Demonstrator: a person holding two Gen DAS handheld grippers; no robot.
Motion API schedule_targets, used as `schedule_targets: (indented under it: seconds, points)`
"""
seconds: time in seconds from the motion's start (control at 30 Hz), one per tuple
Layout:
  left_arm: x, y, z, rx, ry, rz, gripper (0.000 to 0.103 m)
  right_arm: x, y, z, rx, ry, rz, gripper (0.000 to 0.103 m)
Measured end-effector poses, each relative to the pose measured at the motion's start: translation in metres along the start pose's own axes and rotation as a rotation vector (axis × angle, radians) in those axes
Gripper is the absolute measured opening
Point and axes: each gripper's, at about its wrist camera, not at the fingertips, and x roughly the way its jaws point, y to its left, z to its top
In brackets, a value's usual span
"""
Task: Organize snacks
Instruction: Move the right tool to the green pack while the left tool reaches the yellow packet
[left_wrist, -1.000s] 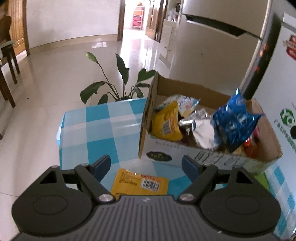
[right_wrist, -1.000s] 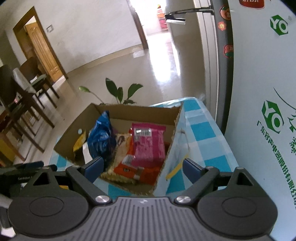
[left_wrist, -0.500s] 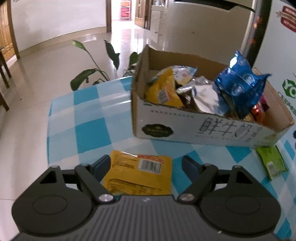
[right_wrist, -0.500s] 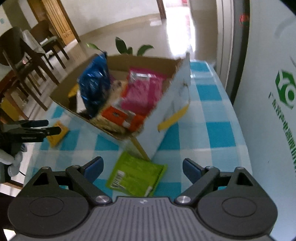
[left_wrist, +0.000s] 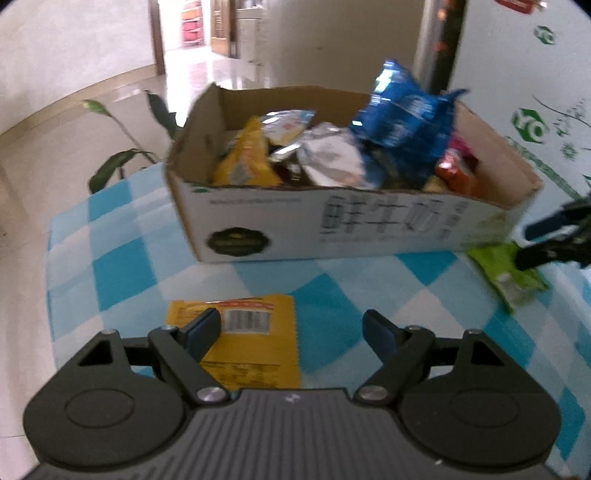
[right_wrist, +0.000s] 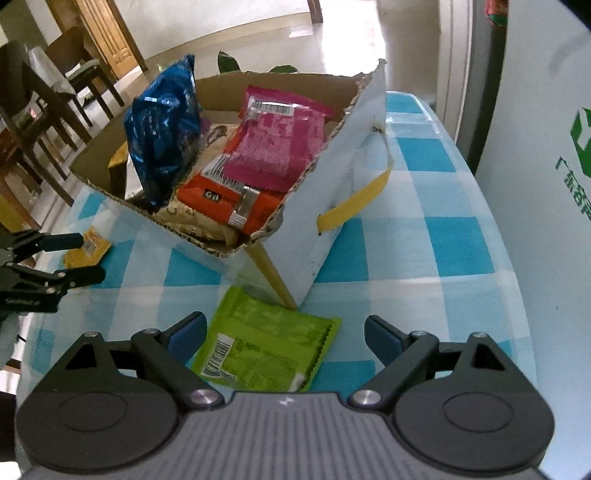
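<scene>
1. Packets on the checked tablecloth (right_wrist: 436, 206): yellow packet (left_wrist: 240, 332) lying flat just beside the long printed wall of the cardboard box (left_wrist: 332, 225); green packet (right_wrist: 258, 350) lying flat at the box's near corner, one edge close to the strip of tape hanging there.
2. Box already crowded: blue bag (right_wrist: 162, 125) standing tall, pink packet (right_wrist: 277, 144) leaning on an orange one, silver and yellow bags visible from the left wrist view.
3. Left gripper (left_wrist: 291, 328): jaws spread wide, nothing between them, poised low over the yellow packet, one fingertip overlapping its top edge in the picture; contact impossible to confirm.
4. Right gripper (right_wrist: 282, 332): jaws likewise wide apart and empty, straddling the green packet from above.
5. Step in hand, as a judgement: approach for pickup of the two stray packets, both grasps not yet made.
6. Next move likely calls for: lowering until the fingertips reach the cloth, pinching a packet edge, not the flat face, then lifting clear of the box wall.
7. Risk: thin foil sliding on the cloth, or cloth caught in the pinch.
</scene>
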Motion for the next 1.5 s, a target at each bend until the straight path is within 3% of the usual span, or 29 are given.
schedule_targets:
  seconds: [0.3, 0.37, 0.47, 0.6, 0.7, 1.0, 1.1, 1.2, 1.27, 1.37, 1.5]
  points:
    - [-0.004, -0.045, -0.019, 0.052, 0.06, -0.138, 0.084, 0.016, 0.01, -0.006, -0.032, 0.037, 0.011, 0.096]
    - [-0.009, -0.058, -0.026, 0.078, 0.056, -0.144, 0.084, 0.015, 0.014, -0.007, -0.044, 0.053, 0.046, 0.097]
    - [-0.019, -0.063, -0.03, 0.059, 0.066, -0.216, 0.084, 0.012, 0.021, -0.01, -0.049, 0.075, 0.112, 0.099]
    - [-0.04, -0.058, -0.028, 0.097, 0.016, -0.193, 0.084, 0.009, 0.03, -0.012, -0.085, 0.119, 0.178, 0.099]
    - [-0.048, -0.04, -0.02, 0.092, -0.017, -0.122, 0.084, 0.005, 0.031, -0.01, -0.098, 0.106, 0.161, 0.099]
    - [-0.026, 0.032, -0.006, -0.235, -0.07, 0.099, 0.084, 0.012, 0.054, -0.016, -0.187, 0.134, 0.148, 0.1]
    - [-0.009, 0.04, -0.006, -0.292, -0.055, 0.094, 0.084, 0.012, 0.066, -0.019, -0.215, 0.155, 0.211, 0.1]
    - [0.003, 0.036, -0.01, -0.242, -0.033, 0.106, 0.084, 0.011, 0.082, -0.025, -0.277, 0.191, 0.266, 0.1]
    - [0.009, 0.033, -0.012, -0.216, -0.012, 0.069, 0.084, 0.007, 0.091, -0.028, -0.327, 0.202, 0.295, 0.1]
    - [0.009, 0.026, -0.015, -0.165, -0.003, 0.037, 0.085, 0.001, 0.093, -0.025, -0.356, 0.167, 0.267, 0.1]
    - [-0.001, 0.019, -0.021, -0.173, 0.017, -0.049, 0.086, -0.004, 0.088, -0.015, -0.333, 0.087, 0.204, 0.1]
